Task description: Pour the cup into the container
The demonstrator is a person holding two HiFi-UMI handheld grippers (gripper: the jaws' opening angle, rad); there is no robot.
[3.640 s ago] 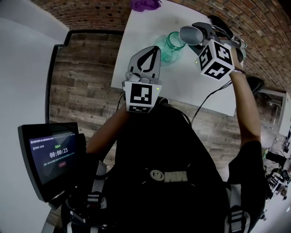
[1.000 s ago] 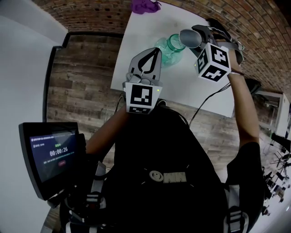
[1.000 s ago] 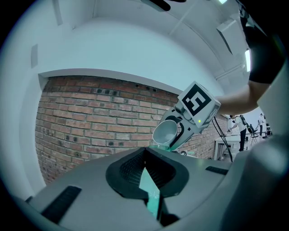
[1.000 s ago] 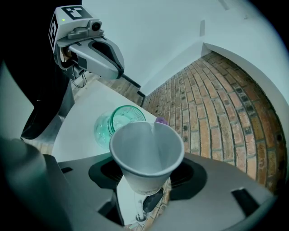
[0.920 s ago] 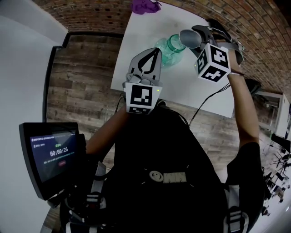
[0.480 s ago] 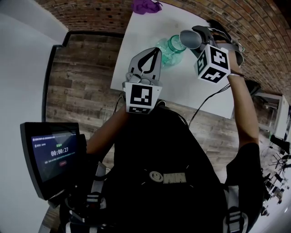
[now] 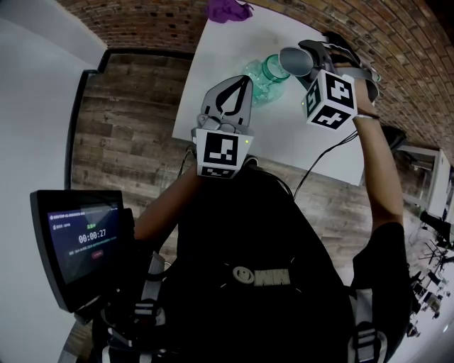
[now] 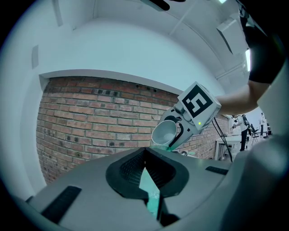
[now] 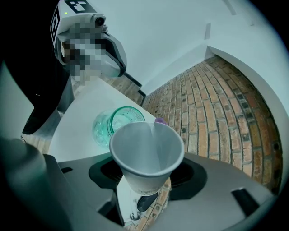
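The right gripper [image 7: 308,57] still clamps the tipped, empty-looking cup [image 7: 292,60] at the glass container [image 7: 271,71], while the left gripper [image 7: 241,82] is closed and idle: the pour is likely done.

Room notes. A white rectangular table [image 7: 298,135] lies under the right gripper [image 7: 305,57] and under the tips of the left gripper [image 7: 246,78]. To the left of the left gripper I see a brown wood-plank floor [image 7: 128,135]. It is bordered by a dark skirting strip [image 7: 91,85] and a plain white wall [image 7: 35,92]. Ahead of both grippers, past the table's far edge, stands a red brick wall [image 7: 142,18]. In the left gripper view a smooth white surface [image 8: 135,45] sits above the brick. Light is even and diffuse.
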